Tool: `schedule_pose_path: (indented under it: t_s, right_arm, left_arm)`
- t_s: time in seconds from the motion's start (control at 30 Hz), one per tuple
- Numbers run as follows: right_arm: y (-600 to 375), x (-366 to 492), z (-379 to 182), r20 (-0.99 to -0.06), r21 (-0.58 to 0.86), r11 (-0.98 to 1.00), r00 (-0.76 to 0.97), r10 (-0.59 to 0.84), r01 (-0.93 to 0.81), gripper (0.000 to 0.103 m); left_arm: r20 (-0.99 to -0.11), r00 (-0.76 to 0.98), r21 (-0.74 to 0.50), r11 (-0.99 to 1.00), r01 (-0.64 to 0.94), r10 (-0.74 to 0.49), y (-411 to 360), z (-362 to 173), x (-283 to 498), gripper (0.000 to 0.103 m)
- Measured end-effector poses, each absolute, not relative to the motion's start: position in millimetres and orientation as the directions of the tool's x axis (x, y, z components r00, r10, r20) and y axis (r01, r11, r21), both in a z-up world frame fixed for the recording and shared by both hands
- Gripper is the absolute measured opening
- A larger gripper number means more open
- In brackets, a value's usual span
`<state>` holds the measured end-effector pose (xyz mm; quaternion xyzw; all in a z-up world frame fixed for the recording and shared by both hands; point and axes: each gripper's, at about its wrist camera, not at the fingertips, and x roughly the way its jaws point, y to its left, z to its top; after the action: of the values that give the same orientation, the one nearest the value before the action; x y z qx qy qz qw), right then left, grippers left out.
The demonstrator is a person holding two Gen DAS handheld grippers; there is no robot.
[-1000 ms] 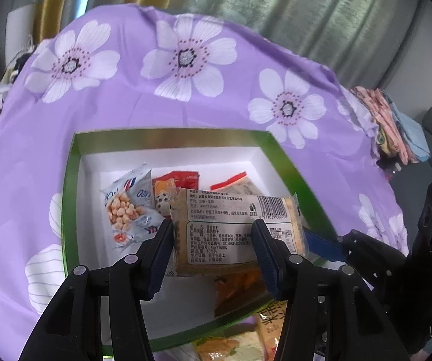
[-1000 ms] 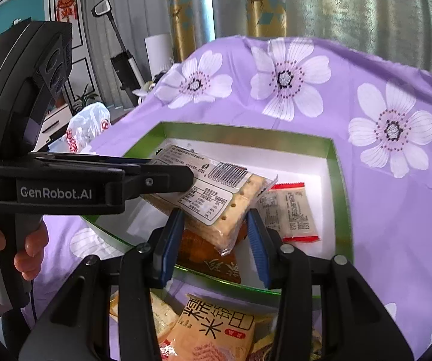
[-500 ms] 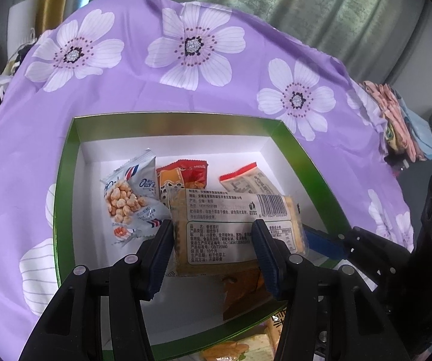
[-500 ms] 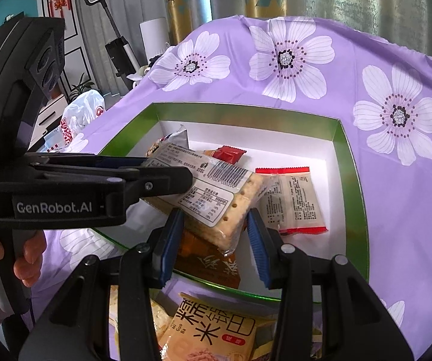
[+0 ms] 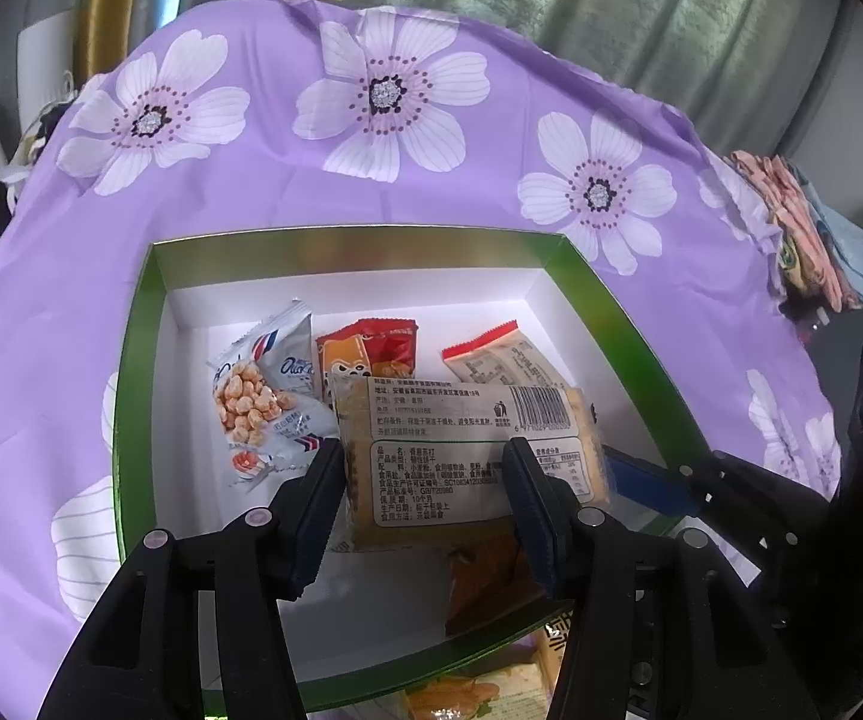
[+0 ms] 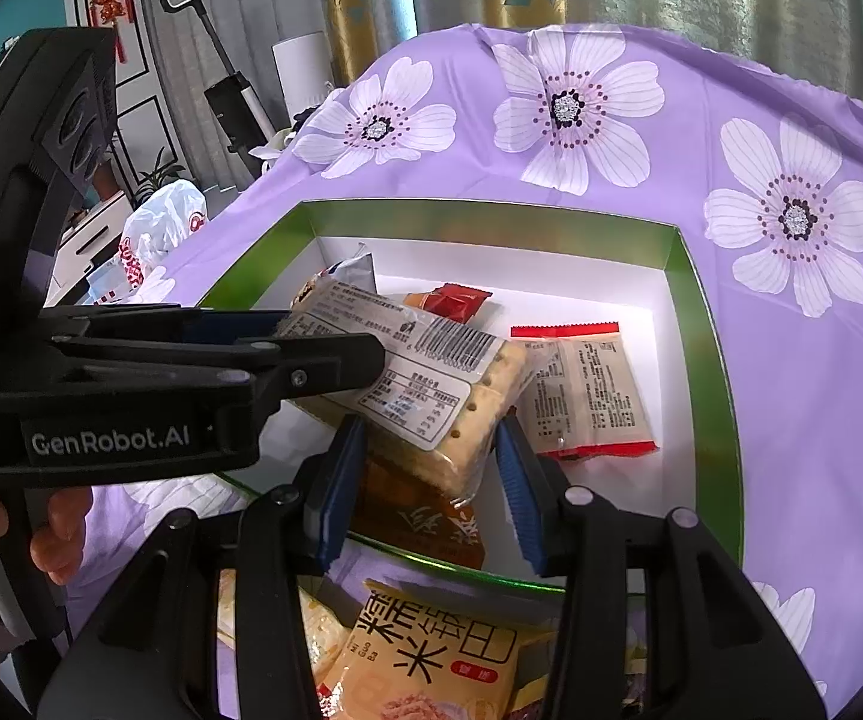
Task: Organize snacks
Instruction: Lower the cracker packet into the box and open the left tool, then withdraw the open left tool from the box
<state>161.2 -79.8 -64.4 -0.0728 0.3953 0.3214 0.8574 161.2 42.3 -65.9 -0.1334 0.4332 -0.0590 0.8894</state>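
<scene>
placement is the step in hand: a long cracker packet (image 5: 467, 456) hangs over the green box (image 5: 131, 396) and looks ready to go down among the snacks already inside.

in the left wrist view the packet sits at the lower middle of the frame, crosswise between the fingers of the left gripper (image 5: 422, 468). both blue pads press on its sides, so this gripper pinches the packet near its middle.

in the right wrist view the same packet runs from the centre left down to the centre, its lower right end lying between the fingers of the right gripper (image 6: 428, 450). these jaws stand spread, with a visible gap on each side of the packet's end, and they are opening slightly; they do not grip it.

inside the box, a peanut bag (image 5: 257, 402) lies at the left, a red packet (image 5: 371, 351) in the middle and a pale packet with red ends (image 6: 581, 390) to the right. an orange-brown packet (image 6: 425, 516) lies under the crackers at the near wall. more snacks, including a yellow rice-cracker bag (image 6: 431, 654), wait outside the box at the bottom of the frame, on the purple flowered cloth (image 6: 791, 360).

the next move probably calls for lowering the crackers onto the bare white floor, then loosening the left grip while the right hand draws clear.
</scene>
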Motion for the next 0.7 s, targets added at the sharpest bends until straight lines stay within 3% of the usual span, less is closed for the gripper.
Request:
schedule_pose_path:
  t_s: [0.33, 0.7]
  right_arm:
    - [-83.6, 157.2, -59.1, -0.718, 0.133, 0.793, 0.494, 0.49, -0.594, 0.052]
    - [-97.2, 132.2, -37.3, -0.678, 0.118, 0.801, 0.541, 0.497, -0.588, 0.064]
  left_arm:
    - [-0.763, 0.619, -0.249, 0.968, -0.014, -0.187, 35.4, -63.1, 158.1, 0.053]
    - [-0.727, 0.676, -0.175, 0.985, -0.012, -0.121, 26.3, -38.2, 133.1, 0.077]
